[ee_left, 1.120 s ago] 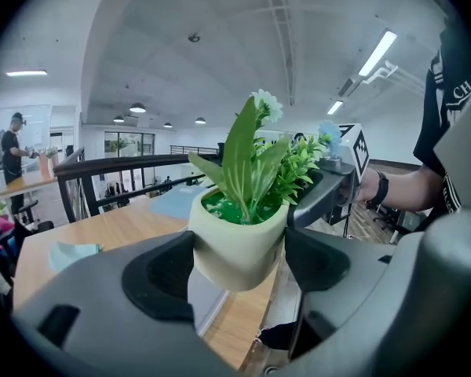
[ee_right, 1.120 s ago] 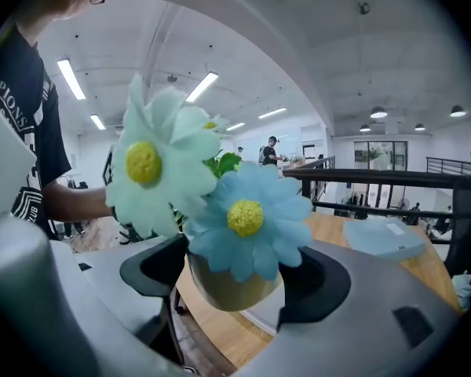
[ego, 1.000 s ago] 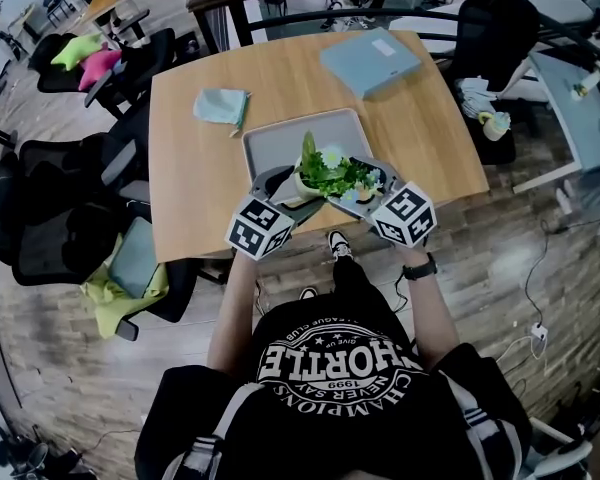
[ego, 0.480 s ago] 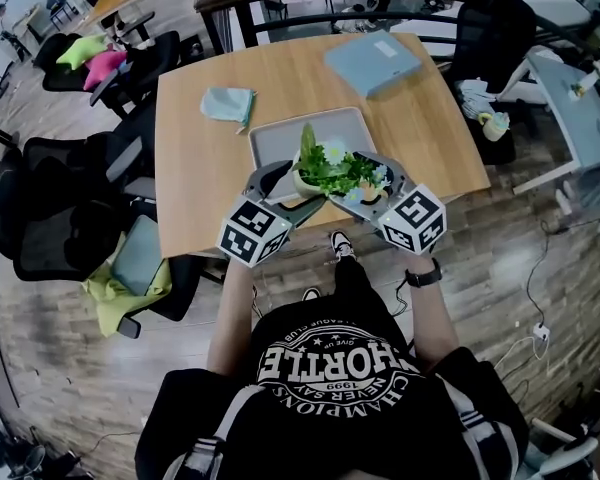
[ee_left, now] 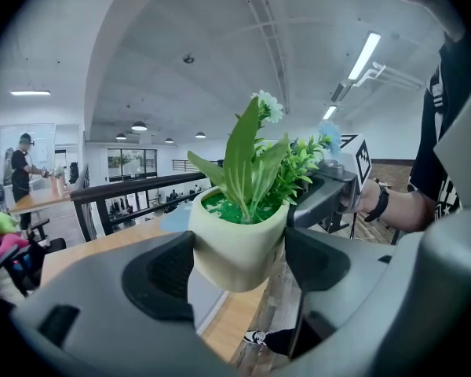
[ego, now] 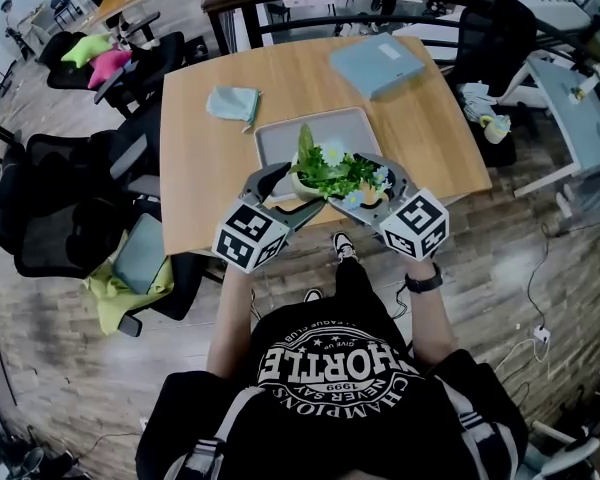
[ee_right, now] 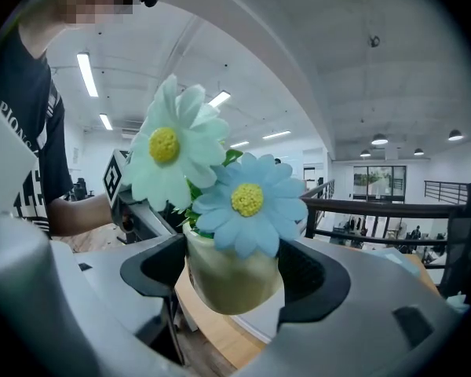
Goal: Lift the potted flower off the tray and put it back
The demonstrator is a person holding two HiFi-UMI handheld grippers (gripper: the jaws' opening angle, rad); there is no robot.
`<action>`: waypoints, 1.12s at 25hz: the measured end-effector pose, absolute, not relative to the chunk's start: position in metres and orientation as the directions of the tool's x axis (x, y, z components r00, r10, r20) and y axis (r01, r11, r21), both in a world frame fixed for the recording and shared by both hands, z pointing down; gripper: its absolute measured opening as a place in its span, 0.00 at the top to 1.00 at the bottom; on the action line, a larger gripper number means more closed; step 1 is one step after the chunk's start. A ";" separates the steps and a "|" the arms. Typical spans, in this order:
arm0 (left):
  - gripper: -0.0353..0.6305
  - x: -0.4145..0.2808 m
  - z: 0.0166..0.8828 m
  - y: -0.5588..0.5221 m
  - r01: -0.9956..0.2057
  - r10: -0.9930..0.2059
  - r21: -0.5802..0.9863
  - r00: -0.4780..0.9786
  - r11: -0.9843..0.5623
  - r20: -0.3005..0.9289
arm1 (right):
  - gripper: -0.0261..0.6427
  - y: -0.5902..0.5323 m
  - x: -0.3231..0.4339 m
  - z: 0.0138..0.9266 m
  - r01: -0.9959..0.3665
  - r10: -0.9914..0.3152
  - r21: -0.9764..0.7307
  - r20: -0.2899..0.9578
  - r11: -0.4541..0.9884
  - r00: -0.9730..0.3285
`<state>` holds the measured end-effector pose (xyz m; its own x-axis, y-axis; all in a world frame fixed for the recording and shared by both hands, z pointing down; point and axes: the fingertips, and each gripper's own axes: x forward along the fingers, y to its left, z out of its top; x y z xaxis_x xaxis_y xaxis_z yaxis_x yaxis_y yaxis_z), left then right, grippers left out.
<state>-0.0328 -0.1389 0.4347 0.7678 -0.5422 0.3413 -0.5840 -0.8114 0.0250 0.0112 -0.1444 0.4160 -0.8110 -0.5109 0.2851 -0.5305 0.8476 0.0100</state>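
Left gripper [ee_left: 239, 264] and right gripper [ee_right: 234, 280]: each pair of jaws is closed against the pale pot of the potted flower [ego: 325, 173], which is held upright in the air over the near end of the grey tray [ego: 305, 128], clear of it. Return step, as judged: the pot is to be lowered level, both grips kept even, and the base seated flat inside the rim before release. Surface: wooden table [ego: 205, 158], on which a folded light-blue cloth [ego: 232, 103] and a blue-grey flat case [ego: 377, 63] are laid. Room: black office chairs [ego: 60, 208] at left, plank floor [ego: 540, 228], dark railing [ee_left: 133, 188] beyond.
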 end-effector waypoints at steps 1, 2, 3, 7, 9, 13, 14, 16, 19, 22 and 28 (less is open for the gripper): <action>0.37 -0.034 0.434 -0.138 -0.585 -0.543 0.023 0.767 -0.811 0.341 | 0.38 -0.144 0.010 0.415 -0.530 -0.511 0.010 0.283 0.848 -0.812; 0.37 -0.035 0.433 -0.138 -0.586 -0.545 0.021 0.766 -0.810 0.340 | 0.38 -0.143 0.009 0.415 -0.529 -0.510 0.009 0.280 0.848 -0.813; 0.37 -0.036 0.432 -0.138 -0.587 -0.547 0.018 0.766 -0.809 0.338 | 0.38 -0.143 0.009 0.414 -0.528 -0.510 0.009 0.277 0.849 -0.814; 0.37 -0.038 0.429 -0.140 -0.596 -0.562 0.007 0.759 -0.803 0.329 | 0.38 -0.146 0.006 0.411 -0.521 -0.505 0.013 0.267 0.853 -0.821; 0.37 -0.040 0.427 -0.142 -0.603 -0.569 0.007 0.755 -0.797 0.325 | 0.38 -0.149 0.005 0.409 -0.515 -0.500 0.011 0.264 0.857 -0.825; 0.37 -0.048 0.423 -0.151 -0.621 -0.587 0.007 0.743 -0.784 0.321 | 0.38 -0.158 -0.004 0.405 -0.498 -0.483 0.012 0.262 0.867 -0.835; 0.37 -0.051 0.423 -0.153 -0.627 -0.592 0.008 0.739 -0.779 0.321 | 0.38 -0.160 -0.006 0.405 -0.492 -0.477 0.011 0.264 0.871 -0.838; 0.37 -0.054 0.425 -0.158 -0.639 -0.602 0.010 0.730 -0.769 0.322 | 0.38 -0.166 -0.010 0.407 -0.480 -0.464 0.009 0.268 0.877 -0.844; 0.37 -0.059 0.425 -0.168 -0.657 -0.618 0.015 0.717 -0.754 0.322 | 0.38 -0.177 -0.015 0.408 -0.461 -0.444 0.006 0.276 0.888 -0.852; 0.37 -0.064 0.427 -0.179 -0.675 -0.635 0.017 0.702 -0.737 0.323 | 0.38 -0.189 -0.020 0.409 -0.441 -0.424 0.003 0.286 0.897 -0.860; 0.37 -0.070 0.430 -0.203 -0.712 -0.668 0.020 0.668 -0.702 0.327 | 0.38 -0.215 -0.027 0.412 -0.398 -0.378 -0.007 0.297 0.917 -0.877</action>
<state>-0.0702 -0.2029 0.4298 0.6684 -0.6682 0.3268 -0.7118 -0.7021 0.0202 -0.0274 -0.2152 0.4124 -0.8766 -0.3784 0.2974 -0.3983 0.9172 -0.0068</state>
